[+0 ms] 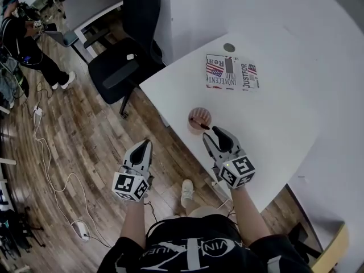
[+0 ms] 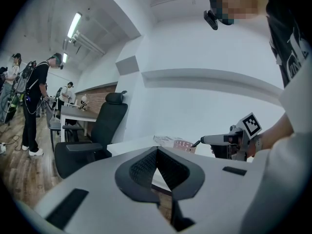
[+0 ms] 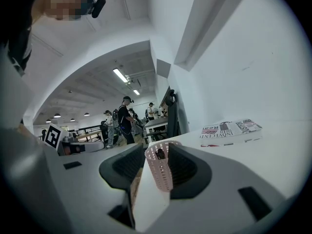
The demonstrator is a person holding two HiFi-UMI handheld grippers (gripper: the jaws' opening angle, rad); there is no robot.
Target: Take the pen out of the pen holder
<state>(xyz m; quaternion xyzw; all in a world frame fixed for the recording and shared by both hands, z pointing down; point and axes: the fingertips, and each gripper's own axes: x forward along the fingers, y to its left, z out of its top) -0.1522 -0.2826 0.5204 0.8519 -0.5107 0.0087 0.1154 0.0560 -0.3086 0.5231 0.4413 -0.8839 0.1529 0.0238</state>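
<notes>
Reach: right gripper (image 1: pixel 215 135) jaws apart, pen holder (image 1: pixel 199 114) centre frame | best: advance over rim, pinch pen (image 1: pixel 199 123) (dark, leaning) | left gripper (image 1: pixel 143 149) jaws together, idle

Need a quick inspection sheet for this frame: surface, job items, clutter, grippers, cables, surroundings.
Surface: white table, level.
Job's things: pink pen holder upright near the table's front edge; pen in it.
Clutter: book lying flat farther back; round grommet beyond it.
Grippers: right gripper open, aimed at the holder, just short of it; left gripper shut, empty, off the table over the floor.
Cables: white cable trailing on the floor to a power strip.
Surroundings: black office chair at the table's corner; person standing far left.
</notes>
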